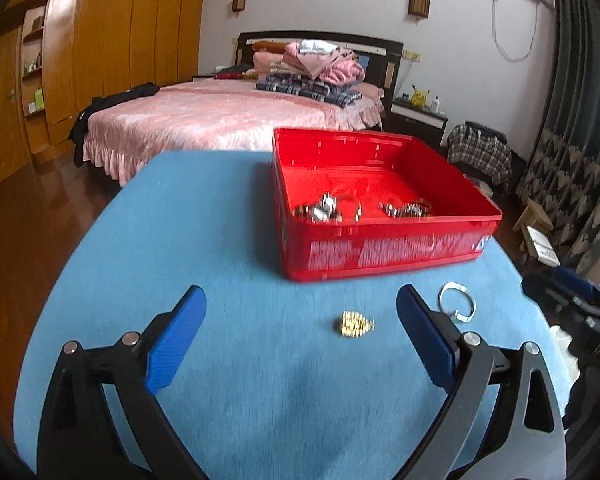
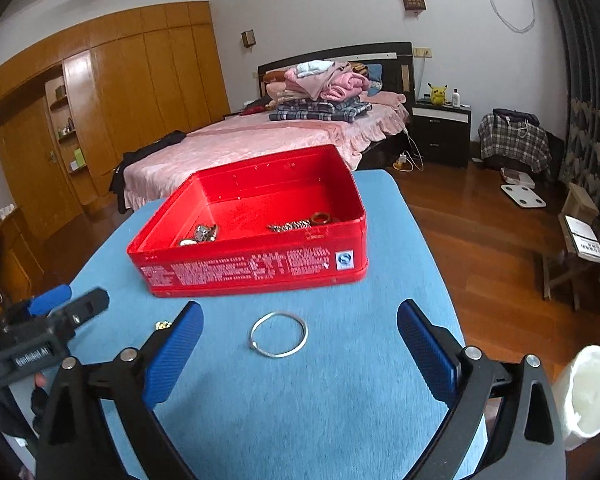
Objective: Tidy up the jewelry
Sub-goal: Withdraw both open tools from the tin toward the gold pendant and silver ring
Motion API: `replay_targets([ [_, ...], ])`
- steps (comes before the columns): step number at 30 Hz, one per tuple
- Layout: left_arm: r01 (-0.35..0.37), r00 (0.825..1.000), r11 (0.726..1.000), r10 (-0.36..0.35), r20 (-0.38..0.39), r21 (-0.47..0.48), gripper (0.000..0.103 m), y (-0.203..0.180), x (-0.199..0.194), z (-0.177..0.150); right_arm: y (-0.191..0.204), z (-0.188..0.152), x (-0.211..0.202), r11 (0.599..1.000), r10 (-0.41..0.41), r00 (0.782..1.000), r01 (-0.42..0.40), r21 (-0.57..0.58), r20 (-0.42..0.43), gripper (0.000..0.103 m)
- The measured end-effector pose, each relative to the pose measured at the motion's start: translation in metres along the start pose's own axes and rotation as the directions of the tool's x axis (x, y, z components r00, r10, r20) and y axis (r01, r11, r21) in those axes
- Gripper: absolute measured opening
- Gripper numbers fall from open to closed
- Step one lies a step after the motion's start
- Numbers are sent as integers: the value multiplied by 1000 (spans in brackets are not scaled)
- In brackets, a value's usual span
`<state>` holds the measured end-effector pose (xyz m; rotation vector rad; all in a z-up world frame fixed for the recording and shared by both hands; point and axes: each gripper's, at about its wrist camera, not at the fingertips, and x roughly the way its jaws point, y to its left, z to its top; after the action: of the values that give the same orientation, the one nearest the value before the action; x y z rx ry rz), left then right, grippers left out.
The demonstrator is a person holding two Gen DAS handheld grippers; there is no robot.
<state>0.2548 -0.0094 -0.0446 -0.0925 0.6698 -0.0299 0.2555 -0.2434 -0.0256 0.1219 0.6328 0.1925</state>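
Note:
A red tin box [image 1: 380,252] [image 2: 260,270] stands on the blue table top and holds several metal pieces of jewelry [image 1: 324,208] [image 2: 204,234]. In front of it lie a small gold piece [image 1: 354,324] [image 2: 163,325] and a silver bangle [image 1: 456,302] [image 2: 279,334]. My left gripper [image 1: 302,312] is open, with the gold piece on the cloth just ahead between its blue fingers, untouched. My right gripper [image 2: 300,326] is open too, with the bangle lying between its fingers, apart from both pads. Each gripper shows at the edge of the other's view.
The blue table [image 1: 220,240] [image 2: 340,400] ends just behind the box. Beyond it are a pink bed [image 1: 220,116] piled with clothes, a wooden wardrobe [image 1: 100,40], a nightstand [image 2: 440,128] and wooden floor. A white roll [image 2: 588,392] sits at the right edge.

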Motion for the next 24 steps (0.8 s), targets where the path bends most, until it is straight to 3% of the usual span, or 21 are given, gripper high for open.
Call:
replay_targets([
  [11, -7, 999, 1000, 8, -49, 15, 93, -2, 9, -19, -1, -21, 0, 1000, -13, 999, 14, 7, -38, 96],
  [24, 4, 999, 1000, -3, -54, 9, 93, -8, 15, -21, -4, -25, 1, 1000, -14, 999, 14, 8, -42, 96],
])
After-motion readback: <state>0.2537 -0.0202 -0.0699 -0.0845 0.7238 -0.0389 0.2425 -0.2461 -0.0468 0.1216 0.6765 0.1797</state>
